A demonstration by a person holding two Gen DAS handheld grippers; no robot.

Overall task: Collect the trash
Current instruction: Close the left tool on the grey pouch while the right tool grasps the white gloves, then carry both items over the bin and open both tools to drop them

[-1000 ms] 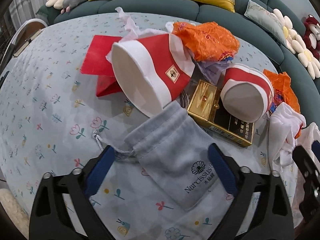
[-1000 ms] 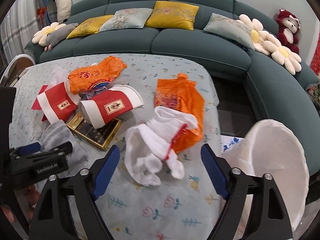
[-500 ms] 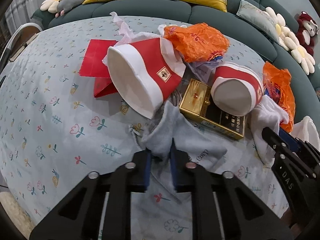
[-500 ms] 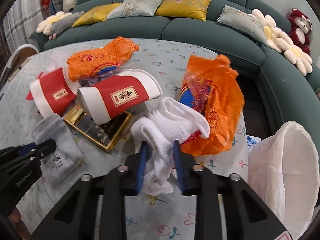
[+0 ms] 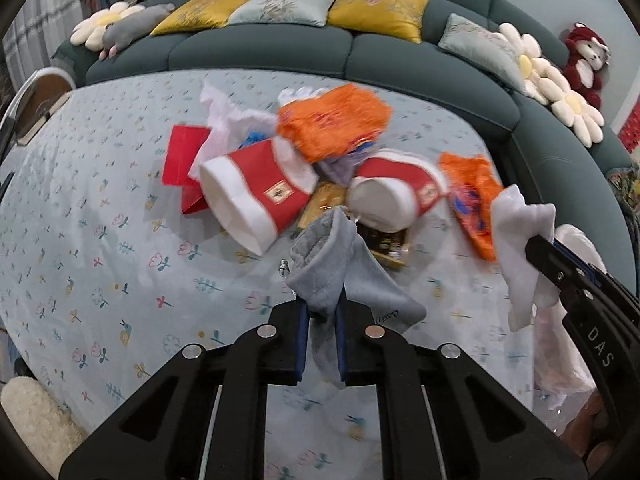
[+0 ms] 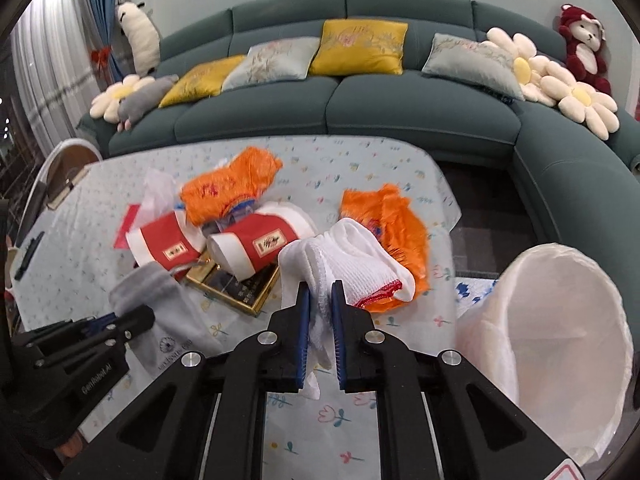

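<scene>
My left gripper (image 5: 322, 312) is shut on a grey drawstring pouch (image 5: 340, 264) and holds it lifted above the table. The pouch also shows in the right wrist view (image 6: 160, 304). My right gripper (image 6: 319, 304) is shut on a white cotton glove (image 6: 344, 260) and holds it lifted; the glove shows at the right of the left wrist view (image 5: 520, 248). A white trash bag (image 6: 560, 320) stands open at the right, off the table's edge.
On the flowered tablecloth (image 5: 100, 240) lie two red-and-white paper cups (image 5: 256, 196) (image 5: 396, 196), a gold box (image 6: 236, 284), two orange plastic bags (image 6: 228, 188) (image 6: 396, 224) and a red paper bag (image 5: 182, 160). A teal sofa (image 6: 360, 108) curves behind.
Both grippers, open a second ago, closed on the pouch and the glove and have now lifted them off the table and pulled back.
</scene>
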